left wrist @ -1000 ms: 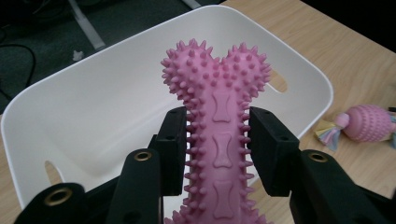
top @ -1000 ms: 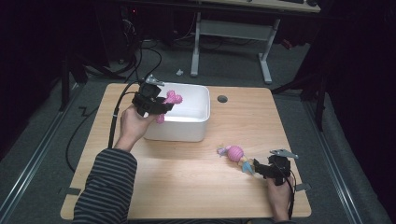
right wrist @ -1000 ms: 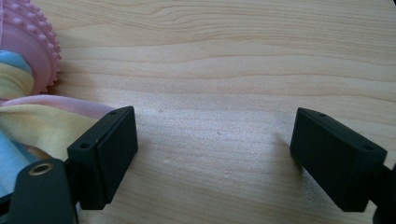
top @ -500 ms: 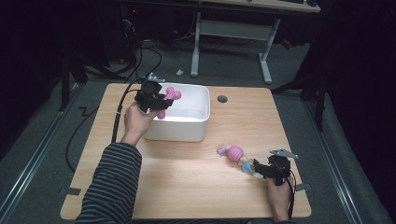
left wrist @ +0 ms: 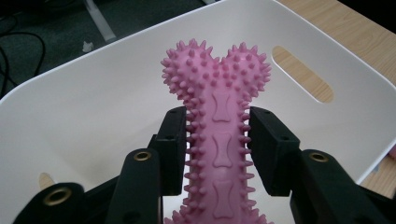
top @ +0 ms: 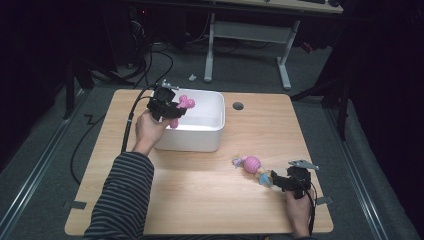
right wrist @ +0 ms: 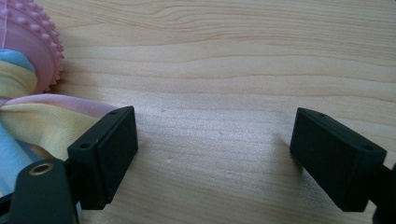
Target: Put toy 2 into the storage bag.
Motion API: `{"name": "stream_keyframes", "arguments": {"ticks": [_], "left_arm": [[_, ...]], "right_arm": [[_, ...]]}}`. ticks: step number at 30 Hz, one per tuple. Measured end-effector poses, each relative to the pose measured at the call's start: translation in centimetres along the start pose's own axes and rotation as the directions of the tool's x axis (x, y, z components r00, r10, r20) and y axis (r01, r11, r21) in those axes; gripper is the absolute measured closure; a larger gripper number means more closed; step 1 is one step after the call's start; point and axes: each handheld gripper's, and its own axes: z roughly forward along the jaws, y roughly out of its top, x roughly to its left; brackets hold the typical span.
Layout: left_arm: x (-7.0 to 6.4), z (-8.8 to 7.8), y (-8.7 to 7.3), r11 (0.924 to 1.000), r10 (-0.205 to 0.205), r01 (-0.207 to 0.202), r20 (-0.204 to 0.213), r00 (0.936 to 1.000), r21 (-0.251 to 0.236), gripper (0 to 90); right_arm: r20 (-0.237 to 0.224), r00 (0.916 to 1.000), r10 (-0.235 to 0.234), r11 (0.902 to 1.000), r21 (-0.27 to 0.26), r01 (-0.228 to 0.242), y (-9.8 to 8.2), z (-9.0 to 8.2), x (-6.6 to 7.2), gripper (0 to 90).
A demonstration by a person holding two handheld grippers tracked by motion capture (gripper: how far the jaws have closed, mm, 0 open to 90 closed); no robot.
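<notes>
The landmark here is the white rectangular plastic bin (top: 200, 131), which stands on the light wooden counter (top: 200, 200) toward its far left part. The left hand-held gripper (top: 172, 107) hangs over the bin's near-left rim, its black jaws pinching a pink spiked rubber bone-shaped toy (top: 184, 106) by the shaft. In the left gripper view the pads press on both sides of the shaft of that bone (left wrist: 219, 135), its knobbed end points away from the jaws, and the bin's white inner wall with an oval handle slot (left wrist: 302, 80) lies behind it. So the bone is held in the air above the bin's open top, not resting on its floor.

Well to the right of the bin and nearer the person, a second toy, a pink nubbed ball with pastel cloth tails (top: 252, 166), lies on the counter. The right hand-held gripper (top: 281, 181) rests low on the counter just beyond that toy's far side from the bin, jaws spread with nothing between them. In the right gripper view bare wood shows between the pads, and the cloth tails (right wrist: 42, 121) lie just beside the left-hand pad.
</notes>
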Motion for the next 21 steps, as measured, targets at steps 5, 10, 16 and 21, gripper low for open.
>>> {"name": "stream_keyframes", "arguments": {"ticks": [5,10,16,21], "left_arm": [[-0.2,0.3,-0.1,0.9999,0.006,-0.006,-0.003,1.0000,0.012,58.5],[-0.2,0.6,-0.1,0.9998,0.005,-0.005,-0.002,1.0000,0.021,58.4],[-0.1,1.1,-0.1,0.9995,0.002,-0.002,-0.002,1.0000,0.030,58.3],[0.0,1.2,-0.2,0.9995,0.002,-0.003,0.003,1.0000,0.031,58.6]], "right_arm": [[-0.001,1.0000,0.000,1.0000,0.000,0.000,0.0,0.0,0.0,14.8],[-0.001,1.0000,-0.002,1.0000,0.000,0.002,0.0,0.0,0.0,14.8],[-0.002,1.0000,-0.001,1.0000,0.000,0.001,0.0,0.0,0.0,14.8],[-0.001,1.0000,-0.001,1.0000,0.000,0.001,0.0,0.0,0.0,14.8]]}}
